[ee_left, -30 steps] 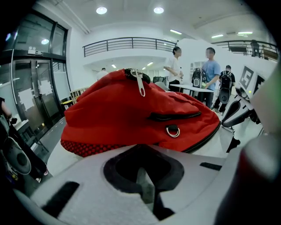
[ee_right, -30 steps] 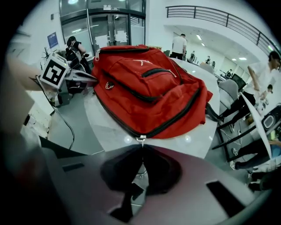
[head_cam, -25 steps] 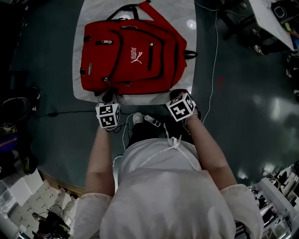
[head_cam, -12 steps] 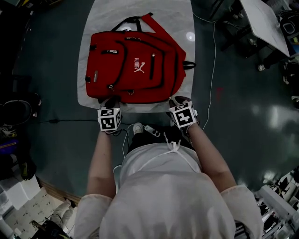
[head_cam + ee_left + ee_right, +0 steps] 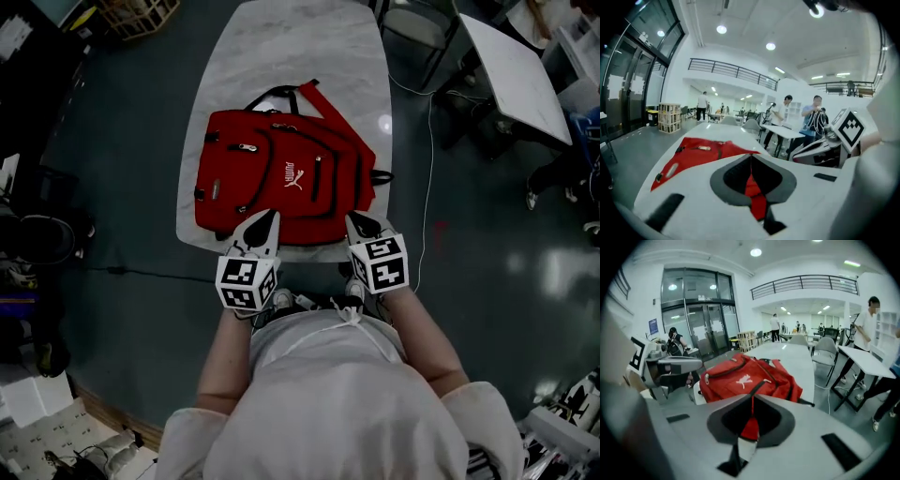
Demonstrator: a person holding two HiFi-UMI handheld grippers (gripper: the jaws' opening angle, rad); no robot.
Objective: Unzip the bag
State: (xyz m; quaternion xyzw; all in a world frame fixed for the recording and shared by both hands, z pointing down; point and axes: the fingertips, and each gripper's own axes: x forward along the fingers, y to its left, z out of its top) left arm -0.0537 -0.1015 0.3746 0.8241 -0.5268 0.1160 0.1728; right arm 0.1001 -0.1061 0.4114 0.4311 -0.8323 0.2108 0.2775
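Observation:
A red backpack with a white logo lies flat on a pale marble table, its zippers all closed and a silver pull on the front pocket. Both grippers hover side by side at the bag's near edge. My left gripper points at the near-left part, jaws together, holding nothing. My right gripper is over the near-right corner, also shut and empty. The left gripper view looks over that gripper to the backpack. The right gripper view shows the right gripper before the backpack.
A white cable runs down the floor right of the table. A second white table and a chair stand at the upper right. A wooden crate sits upper left. People stand far off in both gripper views.
Both grippers rose from below the table edge and came forward over the bag's near edge. The head view pulled back, showing more of the table.

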